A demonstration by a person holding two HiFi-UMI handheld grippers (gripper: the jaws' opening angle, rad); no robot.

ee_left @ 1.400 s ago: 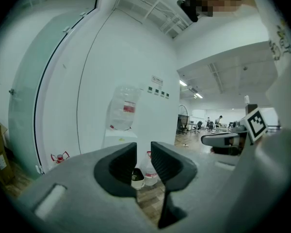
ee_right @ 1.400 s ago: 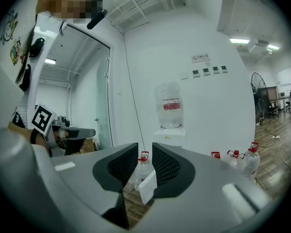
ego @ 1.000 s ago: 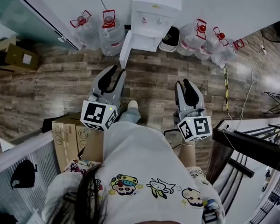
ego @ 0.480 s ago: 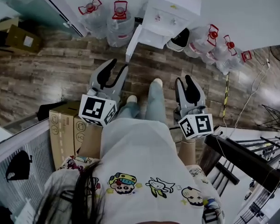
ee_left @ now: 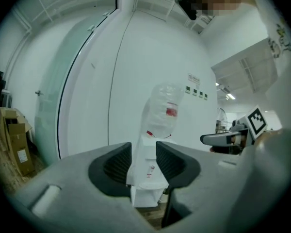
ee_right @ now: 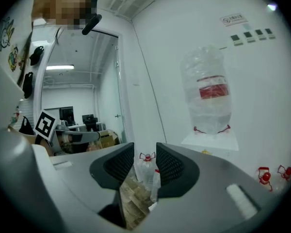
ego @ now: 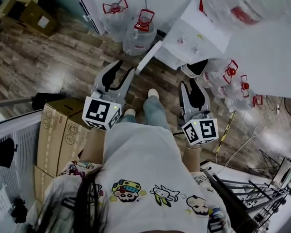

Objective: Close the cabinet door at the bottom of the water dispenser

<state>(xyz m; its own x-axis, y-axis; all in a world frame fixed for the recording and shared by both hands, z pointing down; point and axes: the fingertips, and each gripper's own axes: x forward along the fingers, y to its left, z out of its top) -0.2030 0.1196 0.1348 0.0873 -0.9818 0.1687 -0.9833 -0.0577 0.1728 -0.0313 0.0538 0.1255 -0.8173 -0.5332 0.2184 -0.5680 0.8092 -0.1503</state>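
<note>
head view looks down on the water dispenser (ego: 196, 42) at the far edge of the wooden floor (ego: 63, 67), against the wall. a clear bottle (ego: 242, 6) sits upside down on top; how much it holds i cannot tell. the cabinet door (ego: 149, 57) at its base stands swung out to the left, open. two red-capped jugs (ego: 136, 28) stand just left of the door and more jugs (ego: 230, 74) stand to the right. a black bin (ego: 196, 68) sits just beside the dispenser, its inside too dark to read. closed cardboard boxes (ego: 58, 130) sit near the left gripper (ego: 124, 69). it and the right gripper (ego: 189, 84) have just been opening. both have their jaws apart, grip nothing and are clear of the door. the person's legs (ego: 155, 108) are between them.
</note>
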